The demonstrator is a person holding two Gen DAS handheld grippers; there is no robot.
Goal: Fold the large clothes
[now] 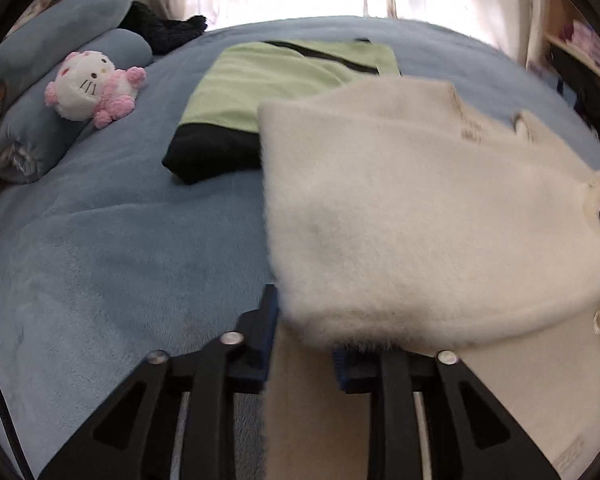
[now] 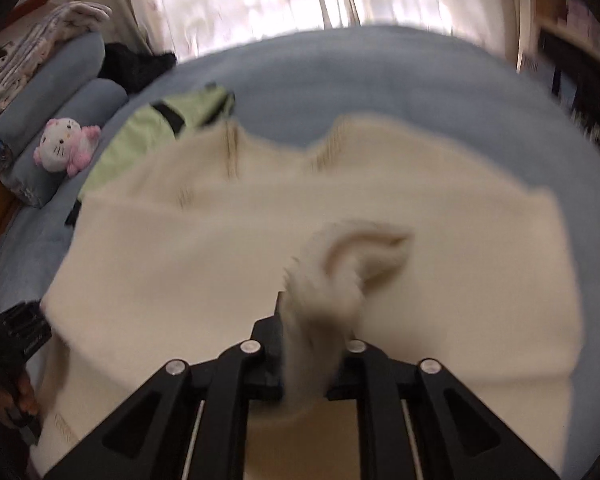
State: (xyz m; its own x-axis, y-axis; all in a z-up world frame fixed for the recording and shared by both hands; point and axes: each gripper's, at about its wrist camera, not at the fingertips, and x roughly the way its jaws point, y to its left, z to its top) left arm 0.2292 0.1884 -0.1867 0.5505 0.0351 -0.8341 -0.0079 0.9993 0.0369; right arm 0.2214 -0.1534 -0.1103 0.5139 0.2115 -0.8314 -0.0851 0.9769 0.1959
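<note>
The bed [image 1: 100, 248], spread with a plush blue blanket, carried everything. Across its near half lay the cream fleece garment [image 1: 400, 208], the largest thing on it, one layer lifted over another and its far edge overlapping a folded green and black garment [image 1: 284, 80].

The fleece looked soft, thick and light: limp enough to sag wherever it was unsupported, yet fuzzy enough that pads should grip it without slipping. It would likely stretch and bunch if pulled by one point, so the hem edge and corners seemed the best places to hold, one in each tool.

The left tool [image 1: 304, 344] sat low at the near edge, its jaws narrowed on the fleece hem, the fabric draped over the right finger. The right tool [image 2: 316, 344] pointed forward over the middle of the garment, jaws pinched on a bunched tuft of the same fleece that stood up between them; motion blur hid finer detail.

A pink and white cat plush [image 1: 94, 88] leaned on the blue pillows [image 1: 52, 52], well apart from the work.
</note>
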